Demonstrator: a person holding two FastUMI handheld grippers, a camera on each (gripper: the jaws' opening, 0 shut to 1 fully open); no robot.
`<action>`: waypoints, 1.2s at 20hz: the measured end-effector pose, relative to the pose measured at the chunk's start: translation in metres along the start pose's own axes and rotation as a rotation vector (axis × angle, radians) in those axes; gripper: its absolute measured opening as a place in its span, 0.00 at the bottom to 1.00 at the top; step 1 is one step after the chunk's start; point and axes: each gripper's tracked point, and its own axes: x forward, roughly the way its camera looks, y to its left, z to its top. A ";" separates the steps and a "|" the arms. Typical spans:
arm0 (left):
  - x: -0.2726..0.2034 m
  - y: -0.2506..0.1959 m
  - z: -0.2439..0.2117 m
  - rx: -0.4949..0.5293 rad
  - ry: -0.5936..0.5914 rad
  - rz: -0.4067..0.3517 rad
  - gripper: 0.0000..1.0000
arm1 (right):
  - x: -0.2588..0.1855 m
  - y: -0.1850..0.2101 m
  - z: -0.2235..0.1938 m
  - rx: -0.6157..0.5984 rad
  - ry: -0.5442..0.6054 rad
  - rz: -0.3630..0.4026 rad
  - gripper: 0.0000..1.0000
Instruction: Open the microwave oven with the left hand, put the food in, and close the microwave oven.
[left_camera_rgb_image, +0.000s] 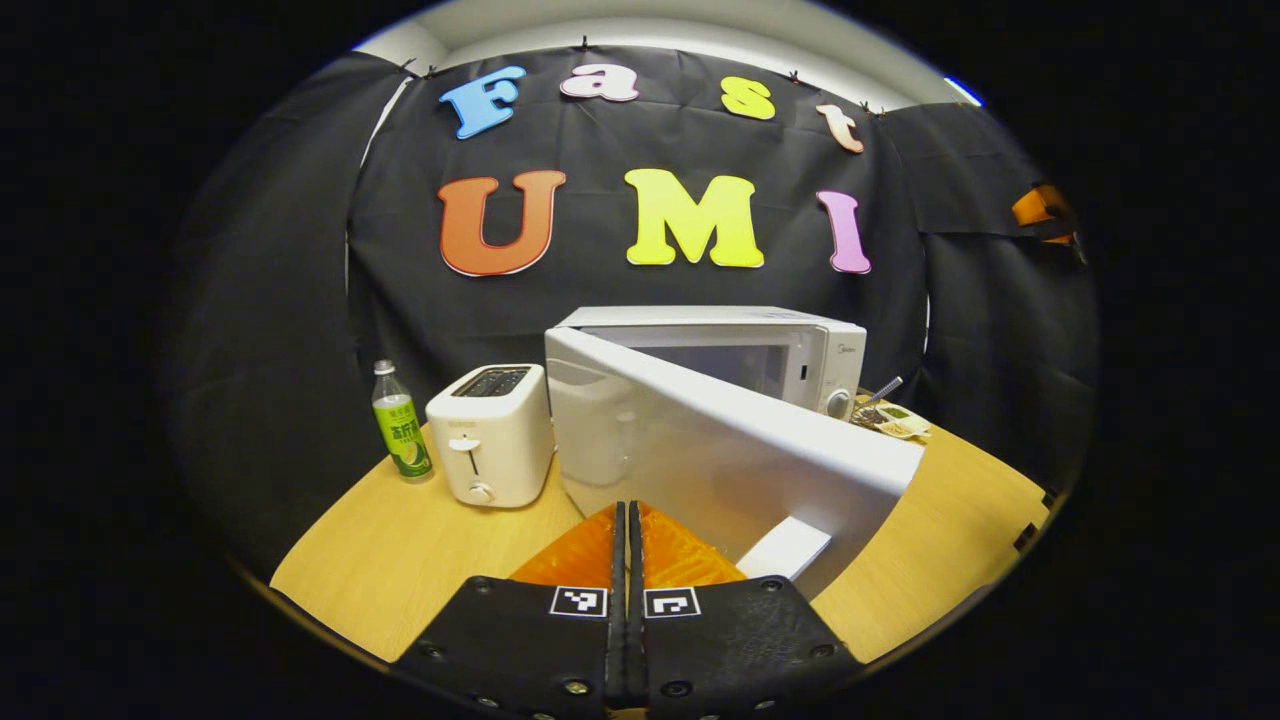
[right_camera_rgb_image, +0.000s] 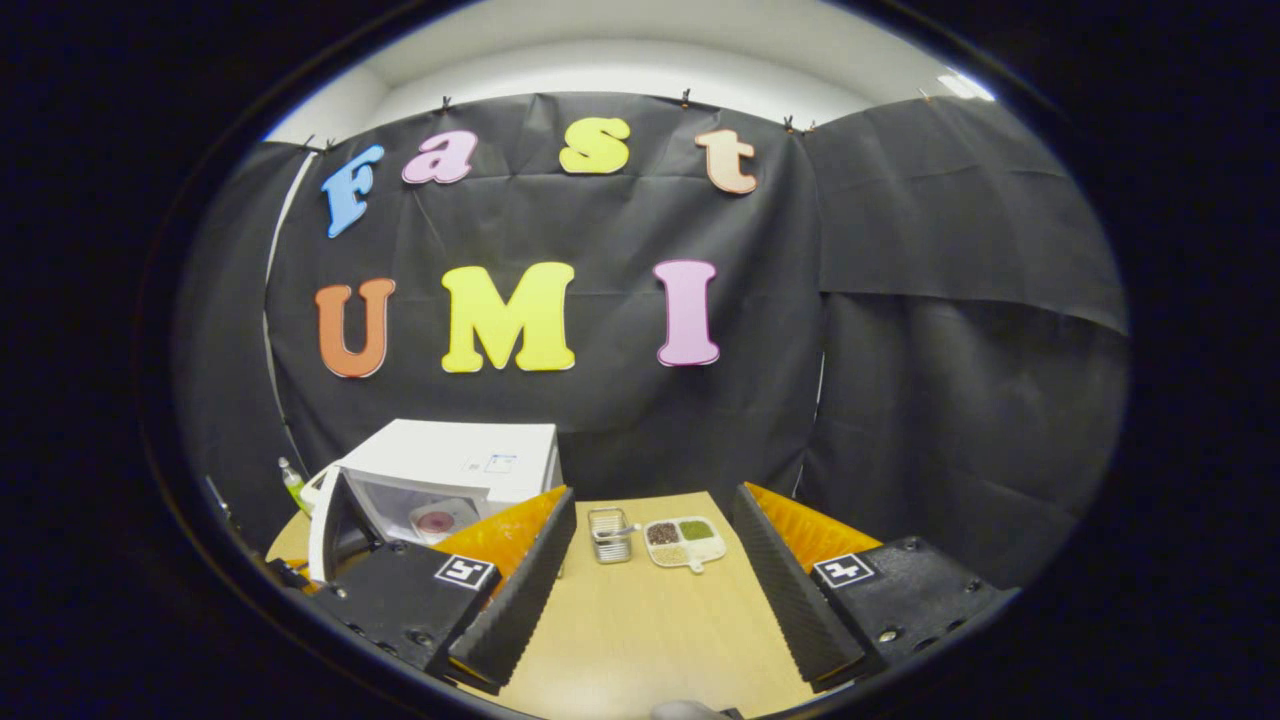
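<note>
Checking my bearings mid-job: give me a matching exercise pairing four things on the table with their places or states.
Things:
1. microwave door
2. green bottle
3. left tool
4. right tool

States:
A. shut, holding nothing
B. swung open
C. open, above bare table
D. standing left of the toaster

Pairs: 1-B, 2-D, 3-A, 4-C

Black gripper bodies, square coded markers, screws.

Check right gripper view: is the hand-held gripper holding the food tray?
No, the right hand-held gripper is open, and the food tray lies on the table ahead, apart from both fingers.
</note>
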 end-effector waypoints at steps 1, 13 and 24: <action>0.004 -0.010 0.000 0.005 -0.001 -0.020 0.00 | 0.001 -0.003 -0.001 0.002 0.004 -0.006 1.00; 0.063 -0.111 0.008 0.019 -0.003 -0.190 0.00 | -0.001 -0.043 -0.008 0.020 0.034 -0.094 1.00; 0.166 -0.153 0.027 -0.021 0.012 -0.193 0.00 | 0.008 -0.079 -0.009 0.045 0.070 -0.155 1.00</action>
